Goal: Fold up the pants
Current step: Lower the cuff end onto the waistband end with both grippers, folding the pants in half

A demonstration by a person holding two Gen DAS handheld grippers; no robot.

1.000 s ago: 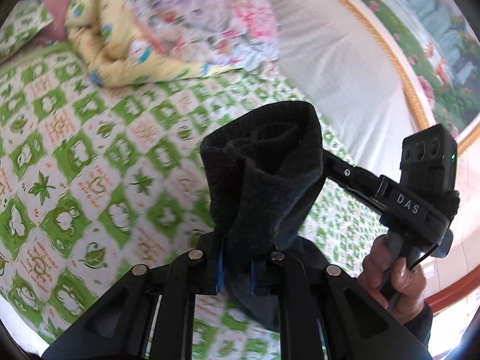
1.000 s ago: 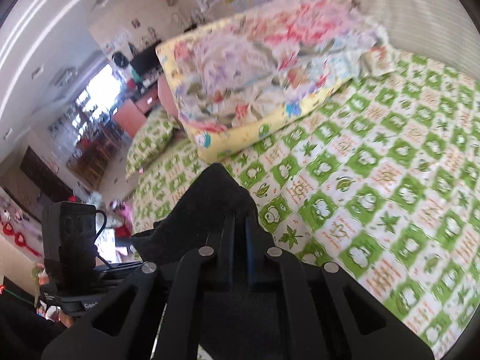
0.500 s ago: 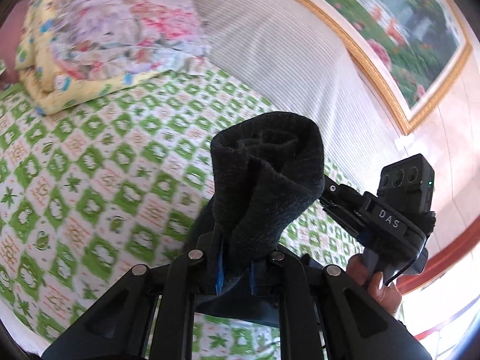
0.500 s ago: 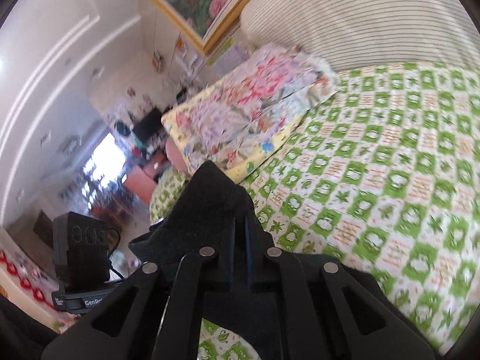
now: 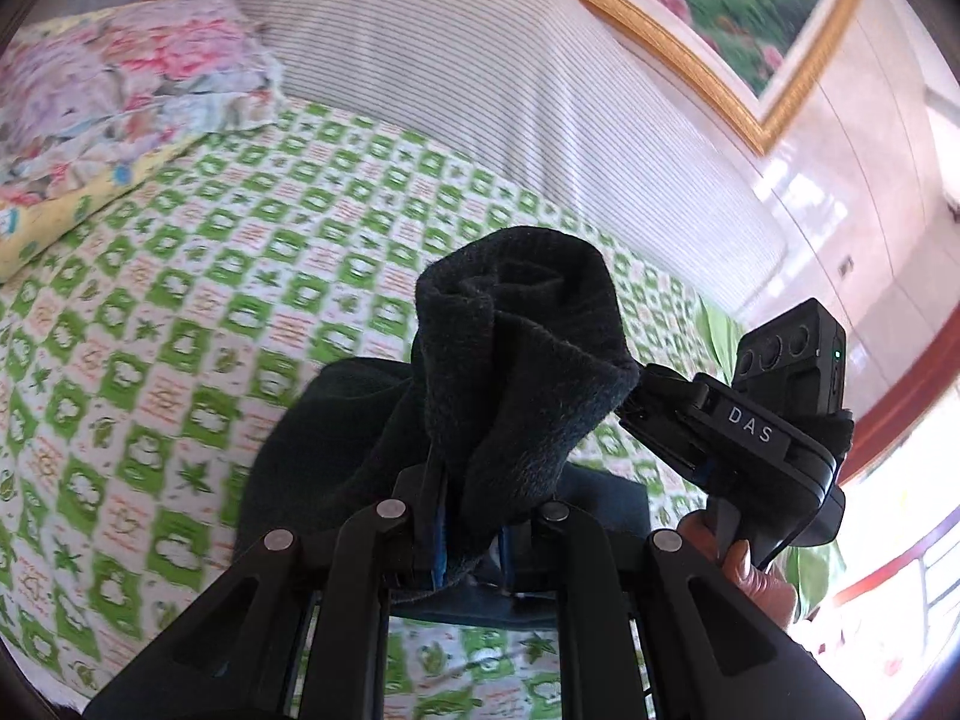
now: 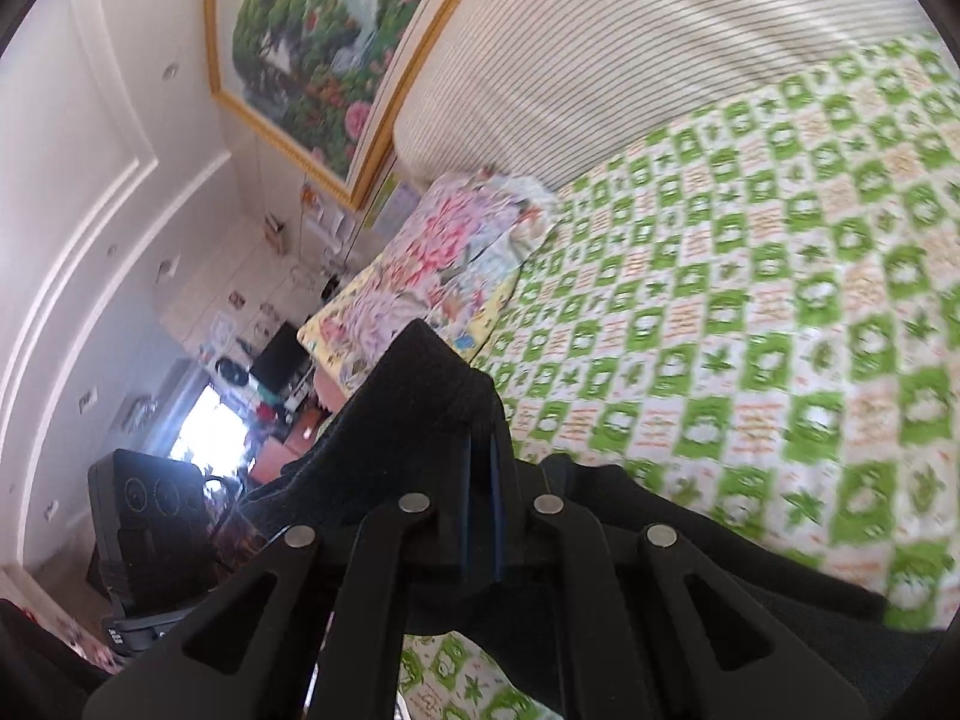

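Both tools are clenched on the dark pants (image 5: 516, 360) — the left hand-held gripper (image 5: 471, 531) pinches a thick bunched wad of the fabric, the right hand-held gripper (image 6: 480, 480) nips a thinner edge. The cloth hangs lifted over the green-checked bed (image 5: 180, 276), its lower part draping onto the sheet. The risk is an uneven fold: the left's bulky bite may hide several layers, so one could slip free, and the thin right-side hold could pull out if the two tools part too far.

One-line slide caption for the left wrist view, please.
Left hand-held gripper shut on dark pants above the green-checked bedsheet, right hand-held gripper alongside.
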